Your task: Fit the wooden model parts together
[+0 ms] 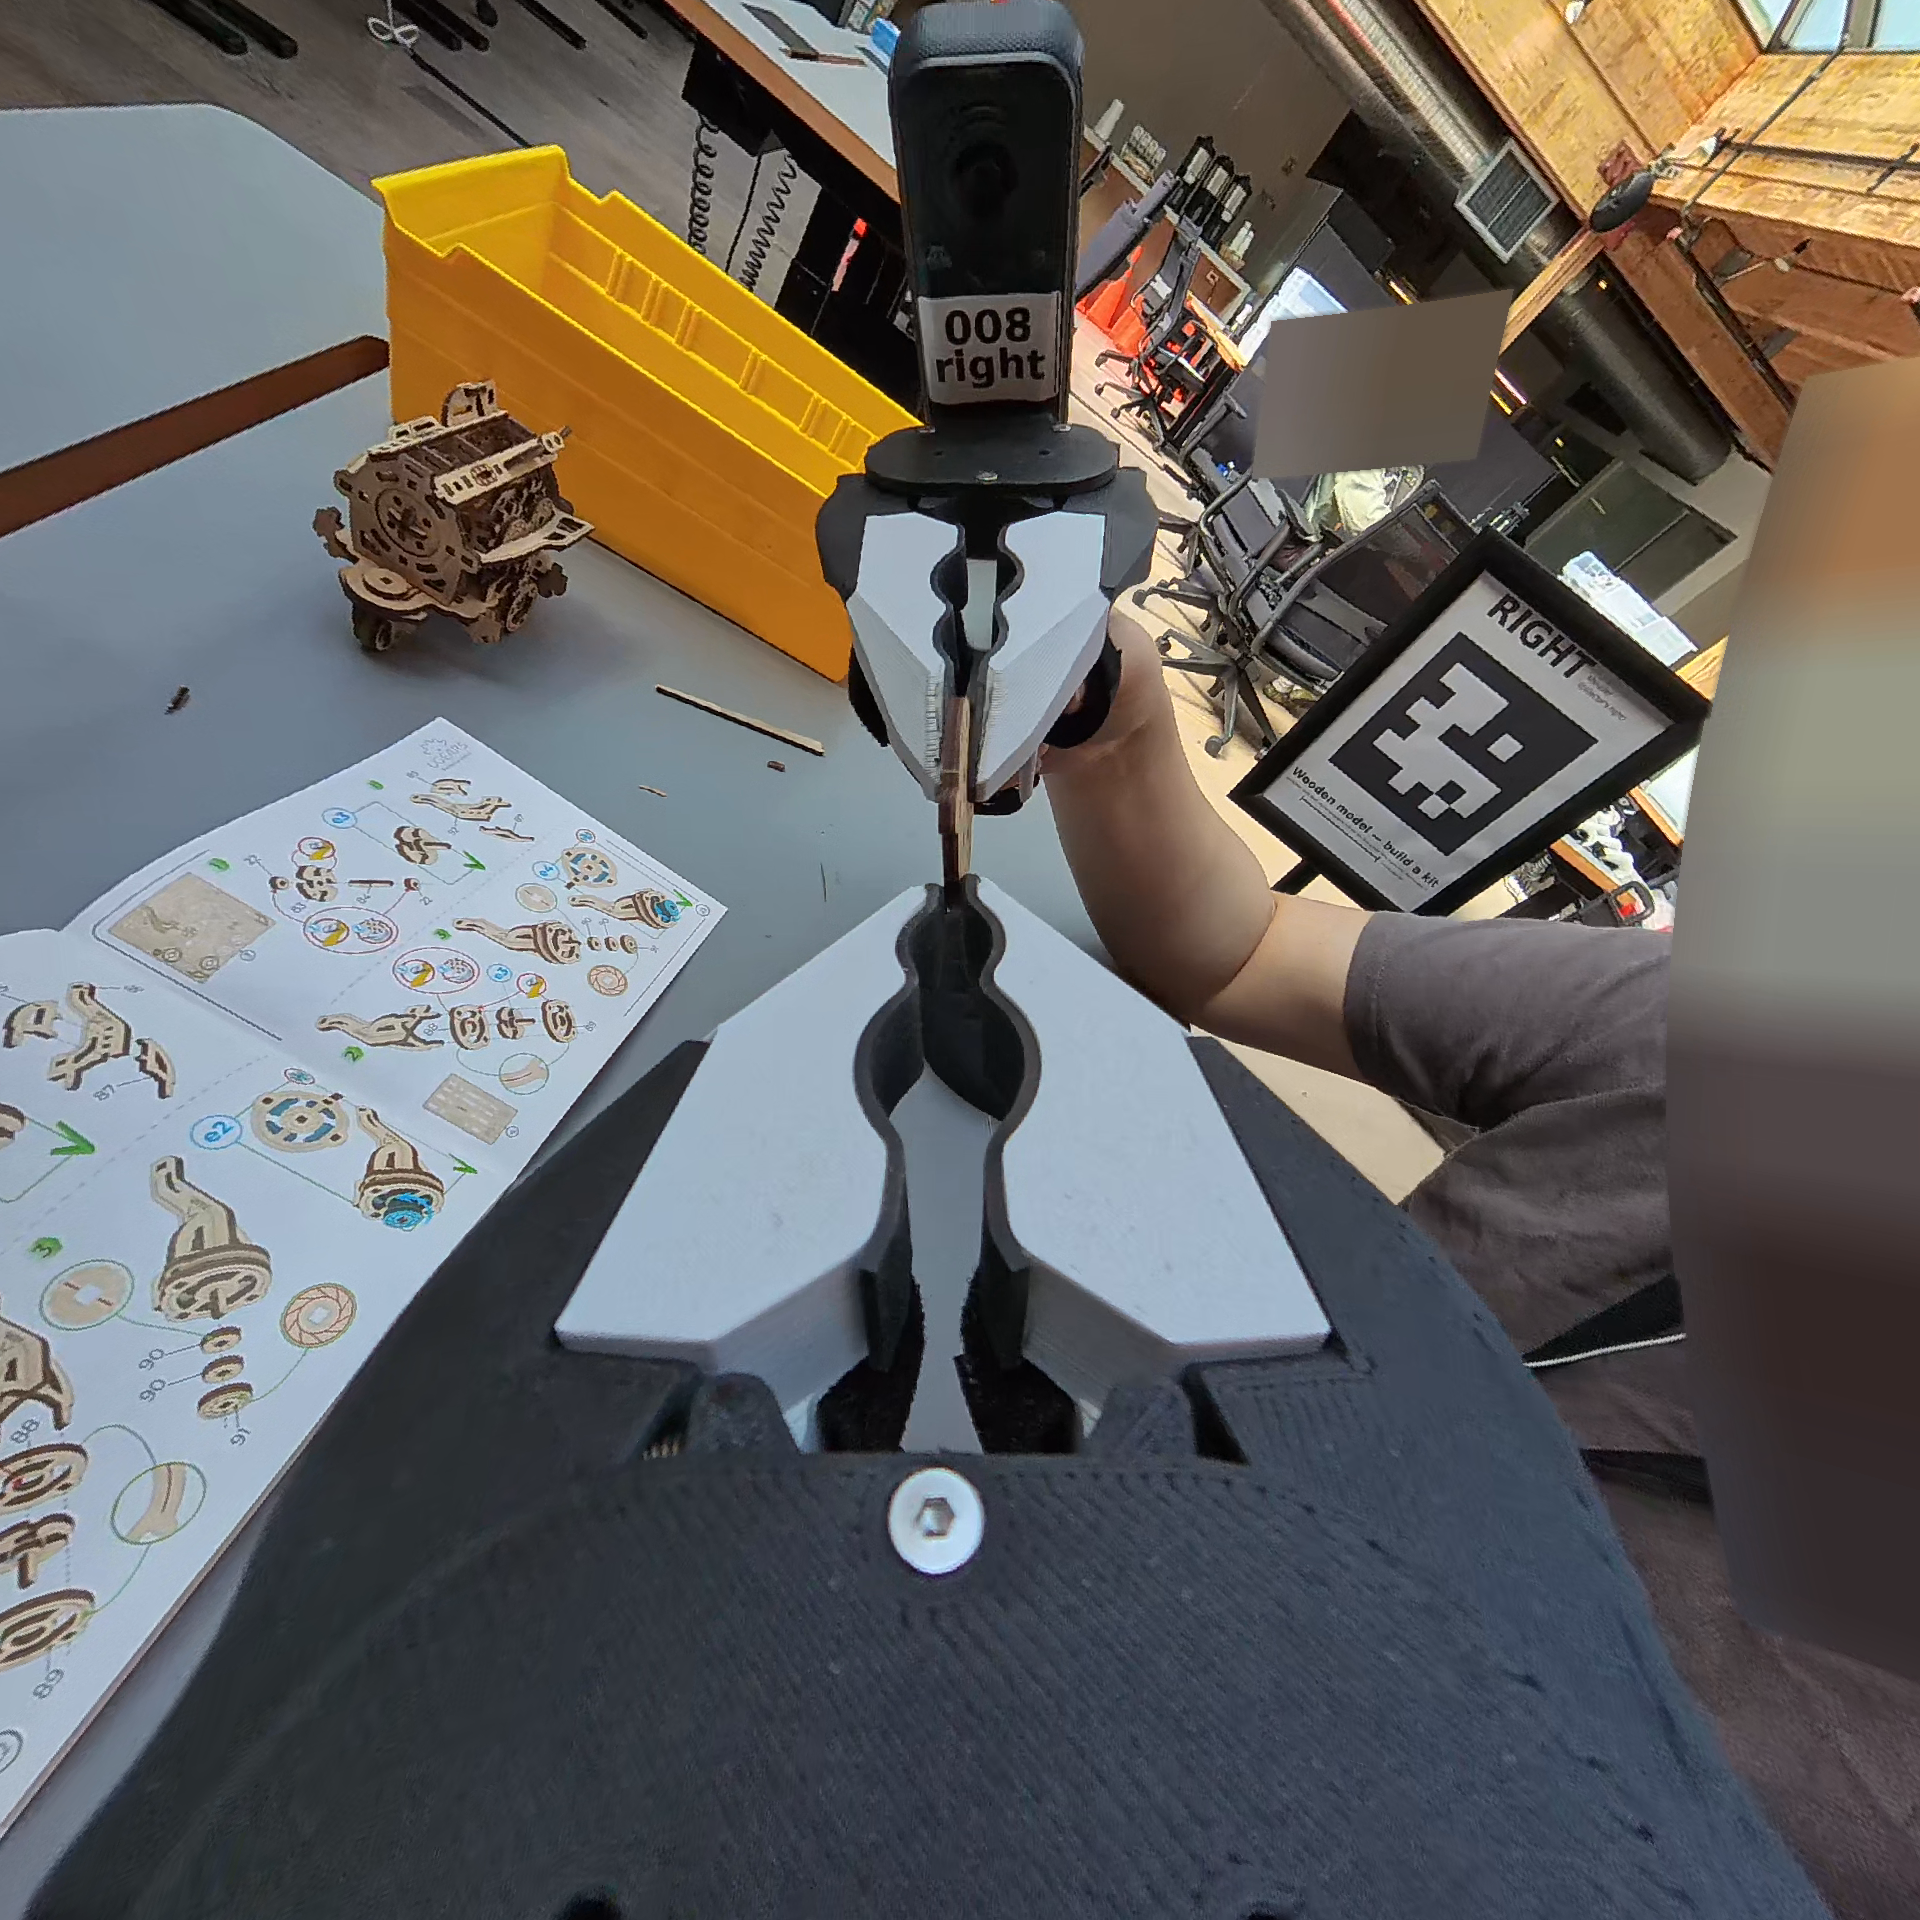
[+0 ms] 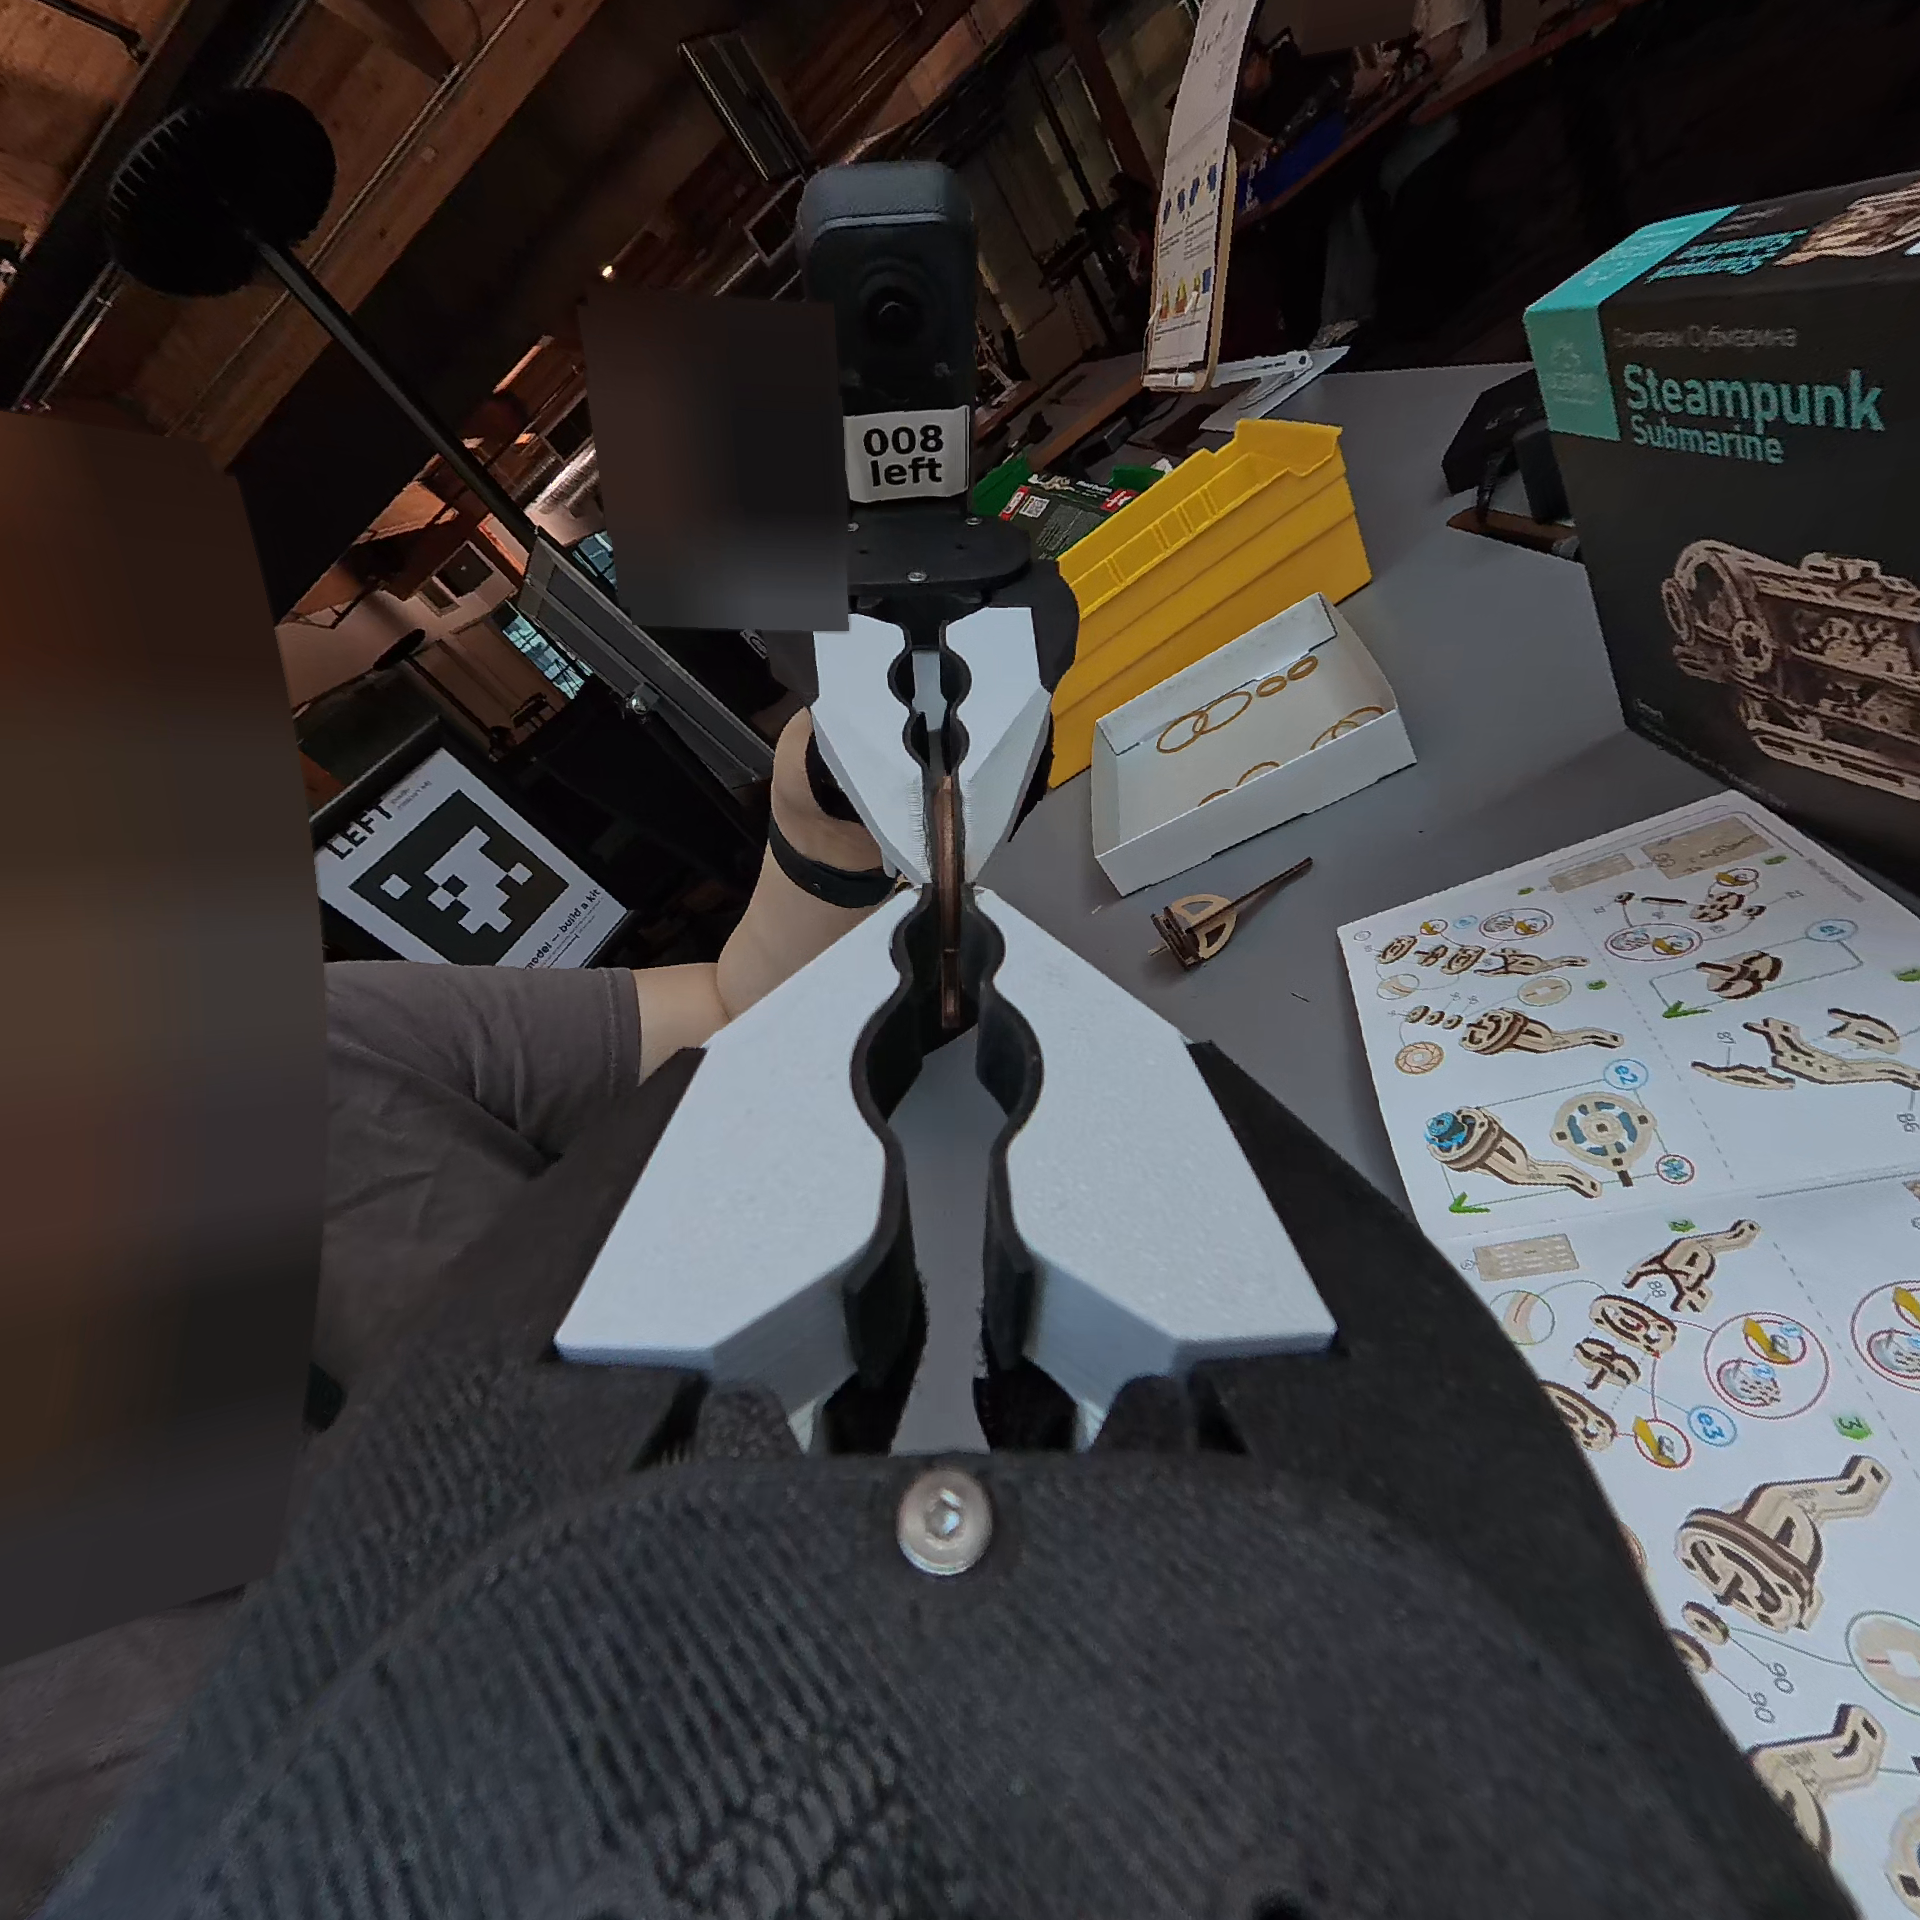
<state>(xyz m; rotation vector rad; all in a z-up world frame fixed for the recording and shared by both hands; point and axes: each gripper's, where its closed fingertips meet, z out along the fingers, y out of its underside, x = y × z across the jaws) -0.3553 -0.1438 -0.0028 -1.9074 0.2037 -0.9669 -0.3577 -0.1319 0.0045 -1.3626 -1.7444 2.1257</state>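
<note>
The two hand-held grippers meet tip to tip above the grey bench, each pointing at the other. The left hand-held gripper has its fingers pressed nearly together, pinching the near end of a thin wooden part seen edge-on; the right hand-held gripper, at 12 o'clock from it, is clamped on the far end of that same thin wood. In the right wrist view the wooden part runs between the right hand-held gripper and the left hand-held gripper; whether it is one piece or two joined cannot be told. A bare forearm in a grey sleeve reaches in at 3 o'clock.

Around them: a half-built wooden model at 10 o'clock, a yellow bin behind it, and an open instruction booklet at 8 o'clock. In the right wrist view a white tray with rubber bands sits at 2 o'clock, a small wooden subassembly beside it, and the kit box farther right. Nothing lies between the fingertips and the wood
</note>
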